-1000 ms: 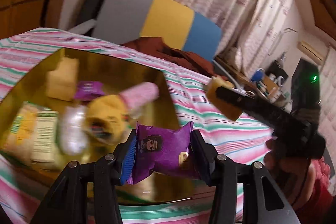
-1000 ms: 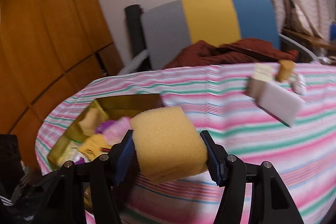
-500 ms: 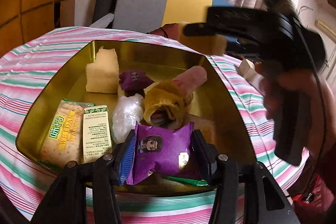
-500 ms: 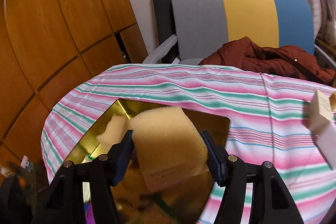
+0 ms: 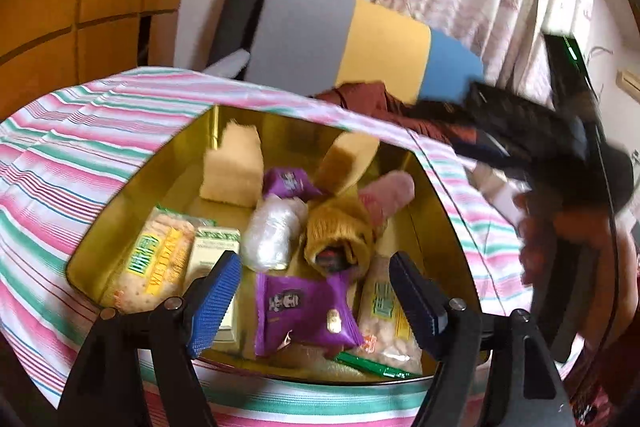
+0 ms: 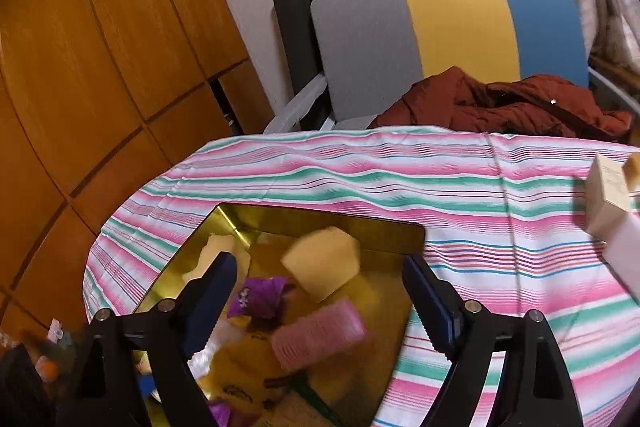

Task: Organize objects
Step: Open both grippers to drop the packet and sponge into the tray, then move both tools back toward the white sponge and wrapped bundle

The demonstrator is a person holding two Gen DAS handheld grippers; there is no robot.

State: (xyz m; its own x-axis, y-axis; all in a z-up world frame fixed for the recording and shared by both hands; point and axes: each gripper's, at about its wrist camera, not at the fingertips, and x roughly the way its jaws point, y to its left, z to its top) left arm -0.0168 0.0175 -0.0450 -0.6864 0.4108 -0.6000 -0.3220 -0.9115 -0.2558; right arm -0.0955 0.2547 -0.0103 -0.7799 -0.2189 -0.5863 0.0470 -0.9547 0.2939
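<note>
A gold tin [image 5: 120, 223] sits sunk in the striped tablecloth. My left gripper [image 5: 314, 301] hovers over its near edge with its jaws opening. The purple snack packet [image 5: 300, 311] lies loose below them on the tin's contents, and neither pad touches it. In the right wrist view my right gripper [image 6: 320, 297] hangs over the same tin [image 6: 320, 217], jaws opening too. The yellow sponge [image 6: 320, 259] is blurred and tilted between and beyond the pads, free of both. The left wrist view shows that sponge [image 5: 346, 163] near the tin's far wall.
The tin holds cracker packets [image 5: 152, 267], a pale sponge block [image 5: 232, 171], a clear wrapped bundle [image 5: 272, 231], a yellow knit item [image 5: 336, 231], a pink roll [image 6: 320, 335] and a green pen [image 5: 372, 367]. Pale boxes [image 6: 608, 199] stand on the cloth at right. A chair [image 6: 440, 27] with a rust garment stands behind.
Both grippers have spread wide. The purple packet has dropped from the left pads into the tin. The yellow sponge has left the right pads and is tumbling into the tin.
</note>
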